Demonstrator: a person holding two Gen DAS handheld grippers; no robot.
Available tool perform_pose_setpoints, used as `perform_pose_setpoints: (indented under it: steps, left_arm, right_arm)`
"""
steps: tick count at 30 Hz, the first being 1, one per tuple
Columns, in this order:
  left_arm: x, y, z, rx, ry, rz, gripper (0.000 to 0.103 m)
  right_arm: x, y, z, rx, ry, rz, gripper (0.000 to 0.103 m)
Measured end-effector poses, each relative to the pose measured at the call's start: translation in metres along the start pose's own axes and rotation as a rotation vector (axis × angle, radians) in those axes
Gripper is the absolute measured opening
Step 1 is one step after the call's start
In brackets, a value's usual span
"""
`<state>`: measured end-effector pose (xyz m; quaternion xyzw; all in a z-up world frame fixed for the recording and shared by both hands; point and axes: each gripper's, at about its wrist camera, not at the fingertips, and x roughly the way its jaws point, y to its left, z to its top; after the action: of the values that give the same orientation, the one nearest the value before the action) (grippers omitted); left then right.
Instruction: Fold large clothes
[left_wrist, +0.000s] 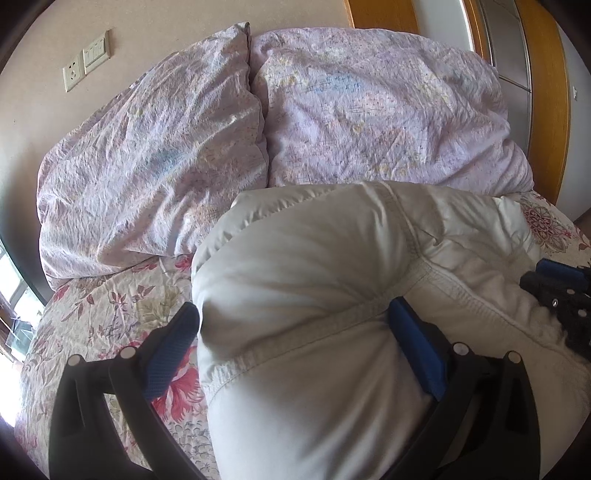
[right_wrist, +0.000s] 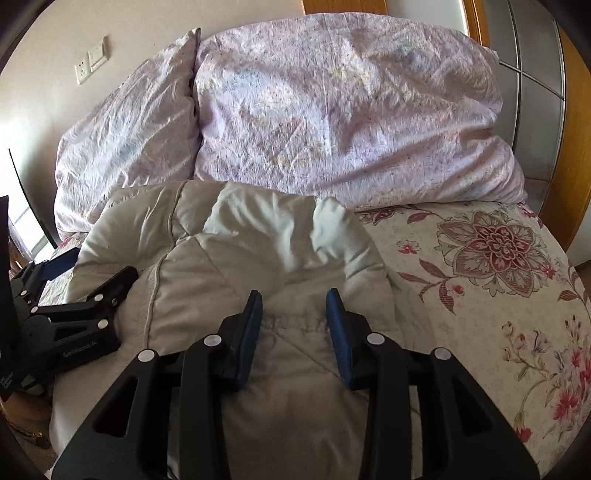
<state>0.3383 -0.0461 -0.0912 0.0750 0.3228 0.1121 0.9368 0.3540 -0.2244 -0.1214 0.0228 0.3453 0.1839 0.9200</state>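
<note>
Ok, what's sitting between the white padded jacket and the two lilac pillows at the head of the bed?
Nothing: the white padded jacket butts straight against the lilac pillows, with no floral bedspread showing between. Both wrist views show it.

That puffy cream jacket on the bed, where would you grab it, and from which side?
Probably by a stitched seam ridge at the near edge of the cream jacket, coming from the near side, angled down. The padding bulges and would slip; the seams are flatter and firmer. The left gripper straddles one bulge, its blue pads at either side; the right gripper sits over a gathered seam.
</note>
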Motion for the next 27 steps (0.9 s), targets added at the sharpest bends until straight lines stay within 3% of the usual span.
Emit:
perform_pose_setpoints:
  steps: [3,9,13,17,22,25,27]
  left_arm:
    - [-0.001,-0.006,-0.001,0.020,-0.013,0.031,0.101]
    - [-0.006,0.006,-0.001,-0.012,0.009,-0.023,0.101]
    - [-0.026,0.017,-0.006,-0.060,0.021,-0.096,0.101]
    - [-0.028,0.001,-0.013,-0.005,0.002,-0.063,0.101]
    - [-0.016,0.002,-0.018,-0.043,0.026,-0.085,0.101]
    - [-0.022,0.005,-0.017,-0.041,0.025,-0.093,0.101]
    - [-0.025,0.008,-0.018,-0.045,0.007,-0.096,0.101]
  right_arm:
    - [0.014,0.000,-0.005,-0.003,0.029,-0.007,0.038]
    - [0.010,0.001,-0.003,0.018,0.046,-0.026,0.038]
    - [-0.016,0.000,-0.001,0.075,0.004,0.086,0.038]
    - [-0.009,0.013,-0.016,-0.011,0.025,0.003,0.038]
    - [0.000,0.010,-0.021,0.014,0.022,-0.005,0.038]
    - [-0.010,0.015,-0.008,0.019,0.050,-0.032,0.039]
    - [-0.023,0.011,0.005,0.063,-0.008,-0.001,0.039]
